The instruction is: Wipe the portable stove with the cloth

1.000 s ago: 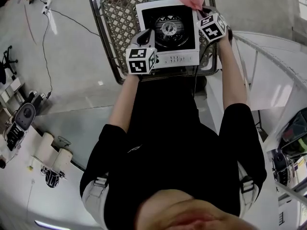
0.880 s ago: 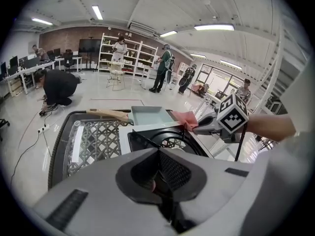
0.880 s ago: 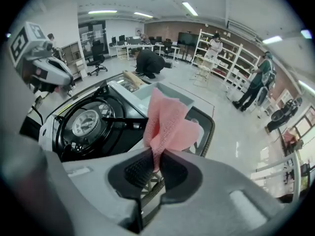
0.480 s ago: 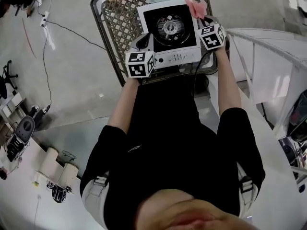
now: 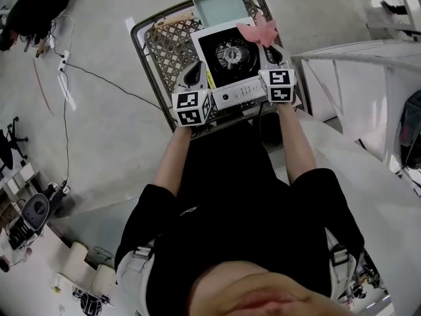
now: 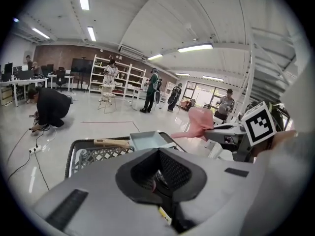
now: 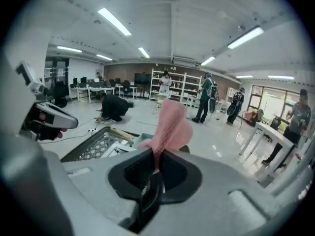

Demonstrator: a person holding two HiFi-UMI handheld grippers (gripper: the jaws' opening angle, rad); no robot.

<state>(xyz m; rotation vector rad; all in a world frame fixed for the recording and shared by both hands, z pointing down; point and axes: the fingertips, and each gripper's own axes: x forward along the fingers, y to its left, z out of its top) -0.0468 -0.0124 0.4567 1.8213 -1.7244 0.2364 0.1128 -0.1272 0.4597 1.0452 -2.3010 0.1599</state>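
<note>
The portable stove (image 5: 227, 87) is white with a black top and a round burner, and it sits on a lattice table (image 5: 164, 45). My right gripper (image 5: 268, 50) is shut on a pink cloth (image 5: 258, 33) and holds it above the stove's far right corner. In the right gripper view the cloth (image 7: 170, 124) stands up out of the right gripper (image 7: 155, 167). My left gripper (image 5: 194, 72) hangs over the stove's left edge. In its own view the left gripper (image 6: 160, 173) has its jaws together on nothing, with the cloth (image 6: 202, 122) off to the right.
A pale blue tray (image 5: 219, 8) and a wooden handle (image 5: 174, 20) lie at the table's far end. A white rail (image 5: 368, 58) runs on the right. Cables (image 5: 66, 91) cross the floor at left. Several people (image 7: 206, 100) stand in the hall, and one crouches (image 7: 114, 107).
Both grippers have risen above the stove. The right one has rolled and brought the pink cloth up off the stove's far right corner.
</note>
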